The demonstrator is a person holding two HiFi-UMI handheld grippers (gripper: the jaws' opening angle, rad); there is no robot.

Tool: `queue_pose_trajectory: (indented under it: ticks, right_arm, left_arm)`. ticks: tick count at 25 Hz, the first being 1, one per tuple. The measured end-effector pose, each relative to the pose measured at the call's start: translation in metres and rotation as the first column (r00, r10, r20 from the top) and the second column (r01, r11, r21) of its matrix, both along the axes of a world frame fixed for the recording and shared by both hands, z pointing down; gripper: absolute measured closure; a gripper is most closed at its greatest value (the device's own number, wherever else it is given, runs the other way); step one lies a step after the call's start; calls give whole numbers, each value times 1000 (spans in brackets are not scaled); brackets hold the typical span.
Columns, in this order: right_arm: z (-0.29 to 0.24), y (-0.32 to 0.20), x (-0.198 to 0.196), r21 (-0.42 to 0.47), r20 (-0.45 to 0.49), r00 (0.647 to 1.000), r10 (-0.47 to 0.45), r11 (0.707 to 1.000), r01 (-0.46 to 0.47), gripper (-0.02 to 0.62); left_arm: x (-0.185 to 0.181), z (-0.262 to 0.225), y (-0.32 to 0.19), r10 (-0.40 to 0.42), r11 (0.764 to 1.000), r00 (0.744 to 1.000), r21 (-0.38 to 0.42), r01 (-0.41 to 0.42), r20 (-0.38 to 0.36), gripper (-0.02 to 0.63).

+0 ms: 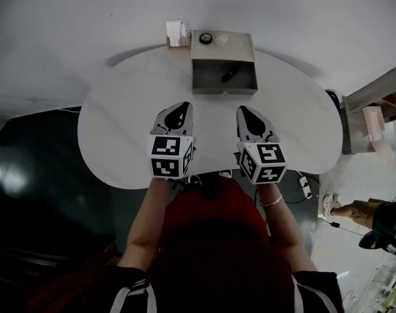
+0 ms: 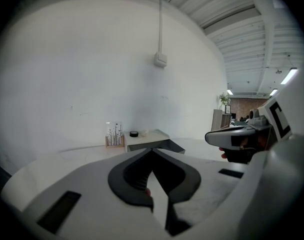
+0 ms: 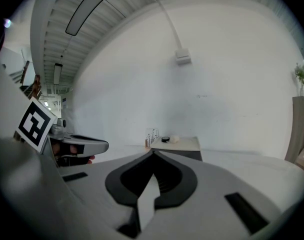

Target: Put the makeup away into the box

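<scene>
Holding the left gripper (image 1: 183,104) and the right gripper (image 1: 243,109) side by side above the near half of the white table (image 1: 120,119), each with jaws pressed together and carrying nothing. Displaying only black-and-white square patterns on the marker cubes (image 1: 171,155). Facing the grey box (image 1: 222,52) at the table's far edge, well apart from both tools, with its drawer pulled out and a small black makeup item (image 1: 228,75) lying inside; a round black compact (image 1: 205,38) and a white piece (image 1: 223,40) resting on the box top, a clear holder (image 1: 178,34) just beside it. Working at a rounded tabletop against a plain white wall (image 2: 92,74) bearing a conduit and junction box (image 2: 161,59), beneath a ribbed ceiling with strip lights.
</scene>
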State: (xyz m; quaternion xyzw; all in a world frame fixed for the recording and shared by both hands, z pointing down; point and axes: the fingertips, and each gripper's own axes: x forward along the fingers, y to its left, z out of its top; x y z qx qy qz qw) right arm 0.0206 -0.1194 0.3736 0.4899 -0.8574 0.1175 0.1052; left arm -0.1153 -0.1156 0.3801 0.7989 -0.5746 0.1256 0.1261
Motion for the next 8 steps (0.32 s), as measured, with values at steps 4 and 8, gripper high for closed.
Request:
queue_pose_trajectory:
  ticks: [4,8]
  right_arm:
    - [-1,4,0,1,0,1000,0,1000,0,581]
    - [-2,5,0,2,0,1000,-10,1000,10,581]
  left_arm:
    - [-1,1,6,-7,1000,1000,4,7,2,584]
    - [1,3,9,-18,1000,1000,4,18,-8,584]
